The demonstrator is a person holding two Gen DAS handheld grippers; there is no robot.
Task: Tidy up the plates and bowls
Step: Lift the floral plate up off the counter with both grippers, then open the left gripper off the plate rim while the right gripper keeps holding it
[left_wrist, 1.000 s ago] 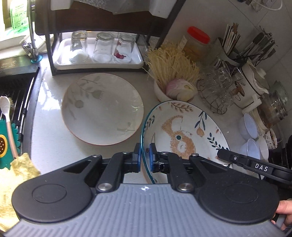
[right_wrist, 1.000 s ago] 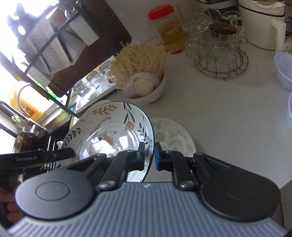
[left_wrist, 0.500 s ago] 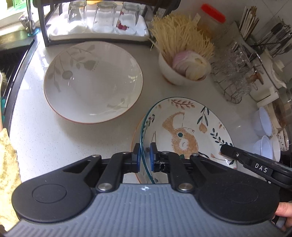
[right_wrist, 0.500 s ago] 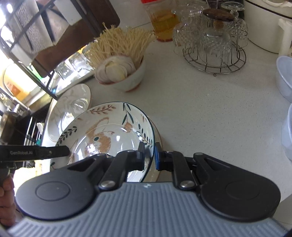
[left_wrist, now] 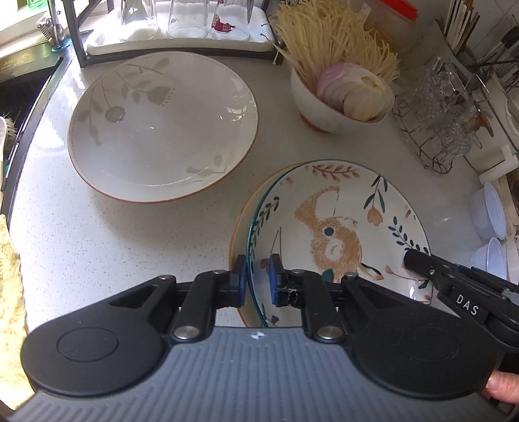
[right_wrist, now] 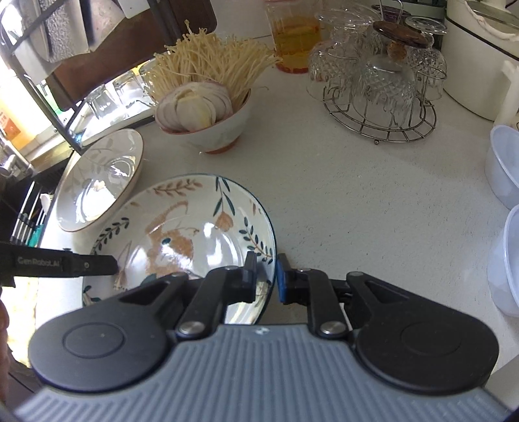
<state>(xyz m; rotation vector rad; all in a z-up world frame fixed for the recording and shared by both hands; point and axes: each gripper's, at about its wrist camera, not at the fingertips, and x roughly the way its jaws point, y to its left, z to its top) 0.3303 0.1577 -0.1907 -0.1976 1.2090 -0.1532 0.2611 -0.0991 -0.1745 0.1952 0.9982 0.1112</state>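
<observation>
A painted bowl with a squirrel and leaf pattern (left_wrist: 337,227) (right_wrist: 188,233) rests on a smaller orange-rimmed plate (left_wrist: 238,224) on the counter. My left gripper (left_wrist: 257,276) straddles the bowl's near-left rim with its jaws slightly apart, a gap showing at the right pad. My right gripper (right_wrist: 265,276) straddles the opposite rim, also slightly apart. A large white plate with grey leaves (left_wrist: 162,130) (right_wrist: 100,178) lies to the left.
A bowl of enoki mushrooms and sliced onion (left_wrist: 343,94) (right_wrist: 204,107) stands behind. A wire rack of upturned glasses (right_wrist: 379,84) is at the right, white plastic bowls (right_wrist: 506,168) further right. A shelf with glasses (left_wrist: 181,19) and the sink edge (left_wrist: 29,65) are at the left.
The painted bowl has come down onto the small plate, hiding most of it. Both grippers' jaws have opened a little around the rim.
</observation>
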